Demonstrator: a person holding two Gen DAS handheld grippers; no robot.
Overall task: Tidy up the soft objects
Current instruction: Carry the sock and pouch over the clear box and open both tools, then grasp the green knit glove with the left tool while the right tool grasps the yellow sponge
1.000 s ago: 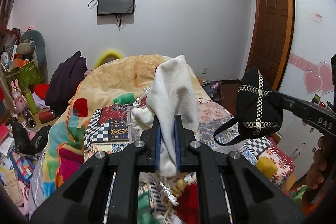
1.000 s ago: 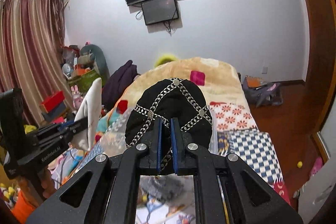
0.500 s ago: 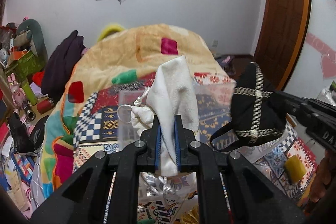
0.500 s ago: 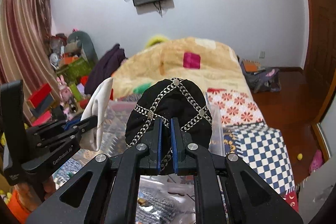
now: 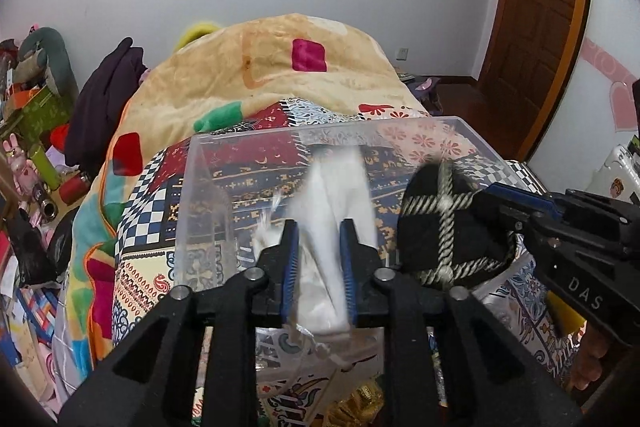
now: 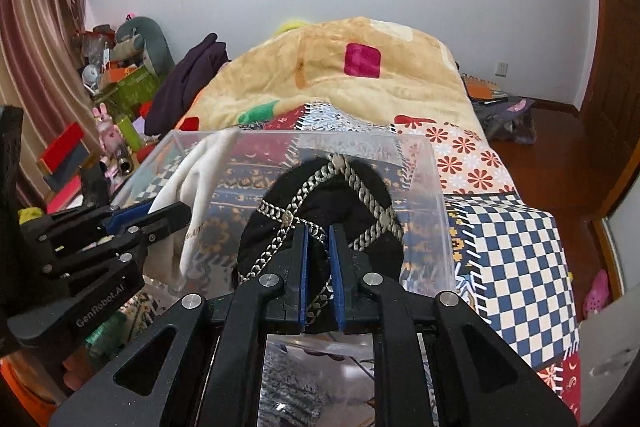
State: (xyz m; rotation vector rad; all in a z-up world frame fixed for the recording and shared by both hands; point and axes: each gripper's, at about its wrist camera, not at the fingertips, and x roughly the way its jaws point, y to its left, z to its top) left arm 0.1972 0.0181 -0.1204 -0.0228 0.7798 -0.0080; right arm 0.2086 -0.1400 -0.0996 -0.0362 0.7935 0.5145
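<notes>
White cloth (image 5: 320, 247), blurred, and black chain-trimmed cap (image 6: 320, 211) side by side over clear bin (image 5: 248, 139).

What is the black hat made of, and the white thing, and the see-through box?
The hat looks like soft black cloth; its crossing bands look like metal chain or shiny braid, I can't tell which. The white thing seems a soft, matte fabric, since it hangs in folds. The box looks like clear hard plastic: the quilt shows through its glossy walls.
</notes>
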